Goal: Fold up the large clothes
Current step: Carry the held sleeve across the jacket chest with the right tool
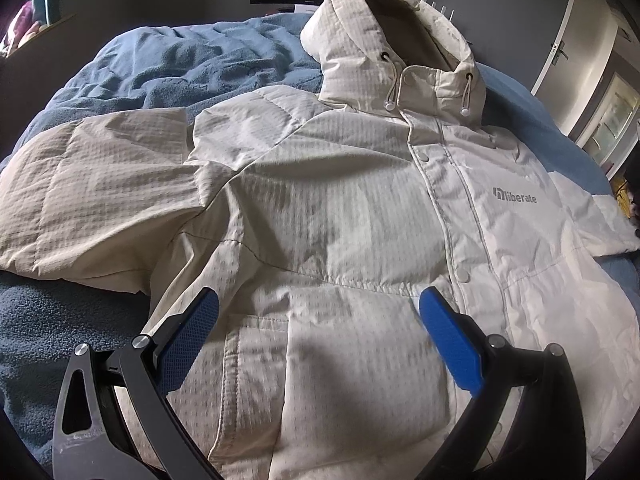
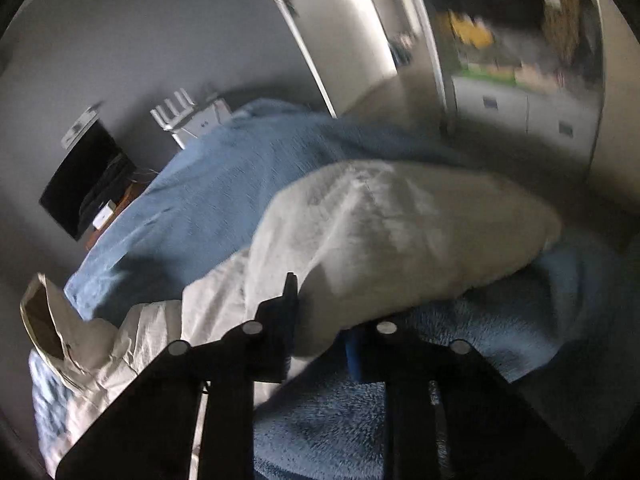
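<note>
A white hooded puffer jacket [image 1: 340,208] lies face up on a blue blanket [image 1: 168,64], hood [image 1: 384,40] at the far end, one sleeve [image 1: 92,196] spread to the left. My left gripper [image 1: 320,312] hovers open over the jacket's lower front near a pocket, holding nothing. In the right wrist view my right gripper [image 2: 320,320] is shut on the jacket's other sleeve [image 2: 392,232], which bulges up over the blanket [image 2: 224,192]. The hood [image 2: 48,316] shows at the lower left there. That view is motion-blurred.
A dark monitor [image 2: 84,184] and a white rack [image 2: 176,112] stand by the wall beyond the bed. A white door [image 1: 568,40] and a cabinet [image 2: 520,112] are to the right. The bed's edge runs near the held sleeve.
</note>
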